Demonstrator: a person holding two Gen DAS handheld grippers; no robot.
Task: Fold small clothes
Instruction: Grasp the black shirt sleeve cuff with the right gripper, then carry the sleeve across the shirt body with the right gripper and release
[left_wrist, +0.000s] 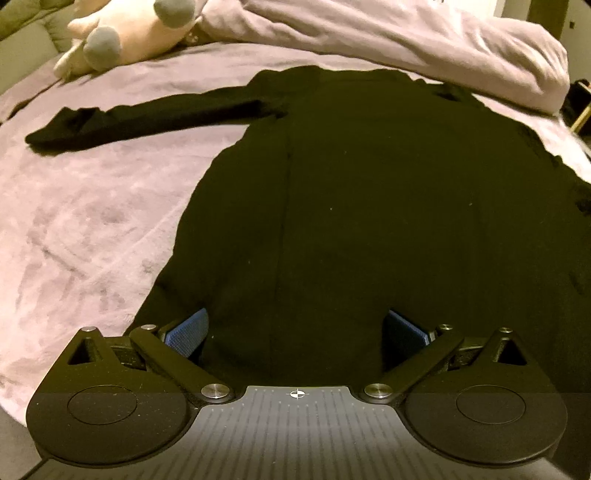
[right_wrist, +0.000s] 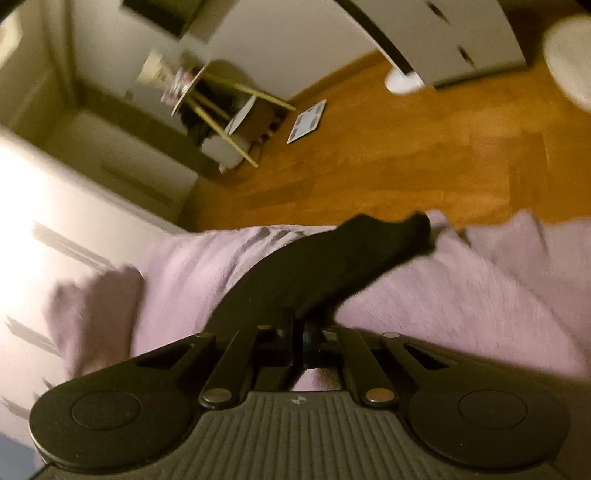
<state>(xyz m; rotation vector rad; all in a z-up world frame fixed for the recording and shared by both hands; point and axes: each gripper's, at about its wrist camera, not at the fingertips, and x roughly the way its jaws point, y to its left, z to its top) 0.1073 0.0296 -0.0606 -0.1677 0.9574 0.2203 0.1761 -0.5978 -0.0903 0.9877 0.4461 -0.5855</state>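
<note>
1. Left wrist view: shirt (left_wrist: 369, 206), black and long-sleeved, lies flat on the pink blanket (left_wrist: 85, 229), collar toward the bunched duvet (left_wrist: 406, 40), one sleeve (left_wrist: 147, 120) stretched out to the side toward the plush toy (left_wrist: 122, 33).
2. Left gripper (left_wrist: 295, 332) hovers at the near hem with its jaws spread wide; the blue pads (left_wrist: 186, 332) stand either side of the cloth and pinch nothing.
3. To do this step well, that gripper probably serves best as an anchor: lower it onto the hem, or pinch the hem edge, so the body does not slide while the other side is folded.
4. Right wrist view: right gripper (right_wrist: 299, 325) has its jaws pressed together on black cloth, which looks like the other sleeve (right_wrist: 332, 266); it rises from the jaws and trails toward the cuff near the blanket's (right_wrist: 480, 295) edge, with the wooden floor (right_wrist: 406, 158) beyond.
5. The picture is blurred, so how much cloth sits in the pinch I cannot tell.
6. Carry the sleeve low and level across the body, keeping light tension so it lands straight, not twisted.
7. Risk: a high or quick pull may drag the whole shirt and wrinkle the flat body.
</note>
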